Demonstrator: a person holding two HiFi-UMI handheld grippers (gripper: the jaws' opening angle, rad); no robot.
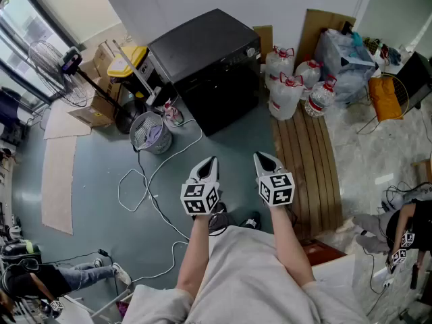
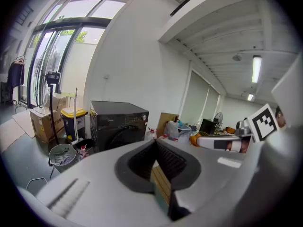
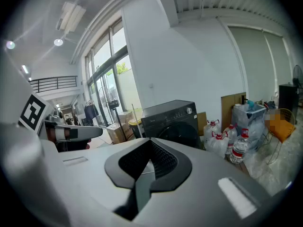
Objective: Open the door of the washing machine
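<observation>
washing machine (image 1: 202, 63) well beyond closed jaws

Over by the wall we've got a cluster of big water jugs (image 1: 286, 92) with red caps, standing at the far end of a slatted wooden board (image 1: 310, 174) that lies flat on the floor. Behind the jugs a cardboard sheet (image 1: 322, 25) leans upright, and beside it we see stuffed plastic bags (image 1: 341, 63), then an orange bag (image 1: 386, 98) further right. Swinging left, there's a yellow-lidded bin (image 1: 128, 63), and nearer to us a round mesh basket (image 1: 150, 132). Cardboard boxes (image 1: 94, 110) sit near the window beside a standing fan (image 1: 46, 58), and flat cardboard (image 1: 57, 184) lies on the grey floor (image 1: 101, 208).
</observation>
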